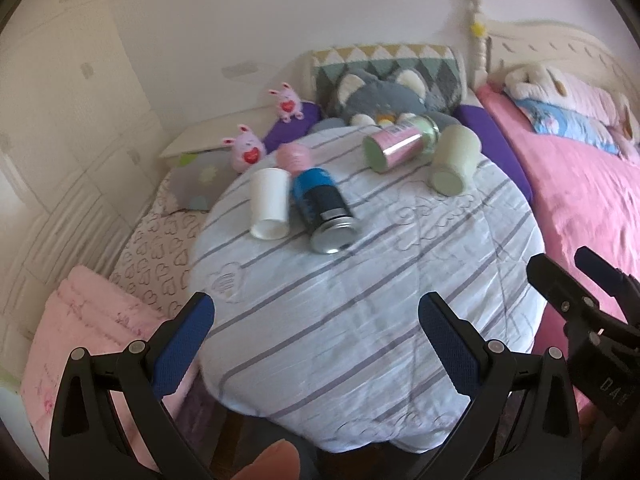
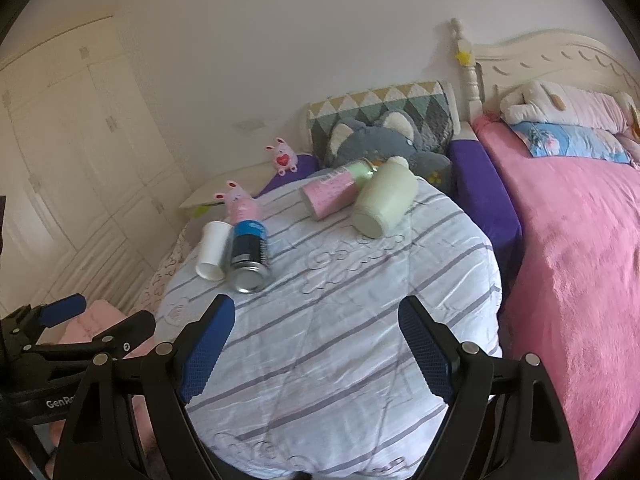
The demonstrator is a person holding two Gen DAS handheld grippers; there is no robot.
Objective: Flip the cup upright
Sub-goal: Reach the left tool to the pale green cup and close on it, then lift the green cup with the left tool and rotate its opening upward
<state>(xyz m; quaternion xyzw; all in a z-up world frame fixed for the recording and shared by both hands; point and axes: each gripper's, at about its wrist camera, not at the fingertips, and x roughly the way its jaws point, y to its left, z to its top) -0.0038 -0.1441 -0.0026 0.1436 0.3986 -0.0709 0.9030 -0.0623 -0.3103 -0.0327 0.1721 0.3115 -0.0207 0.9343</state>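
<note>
Several cups lie on their sides on a white striped quilt (image 1: 360,320) (image 2: 340,360). A white paper cup (image 1: 269,208) (image 2: 212,255) lies beside a blue and black can-like cup (image 1: 324,210) (image 2: 249,256). Behind them lies a pink cup (image 1: 294,158) (image 2: 244,208). Farther right lie a pink-labelled green cup (image 1: 396,146) (image 2: 336,194) and a pale green cup (image 1: 454,160) (image 2: 384,202). My left gripper (image 1: 316,320) is open and empty, well short of the cups. My right gripper (image 2: 316,328) is open and empty too; it also shows in the left wrist view (image 1: 560,268).
A grey plush cat (image 1: 384,96) (image 2: 384,140) and a patterned pillow (image 1: 384,60) lie behind the cups. Two pink bunny toys (image 1: 248,146) (image 1: 288,102) sit at the left. A pink bed (image 1: 580,200) (image 2: 580,240) is on the right, a folded pink blanket (image 1: 80,320) at the left.
</note>
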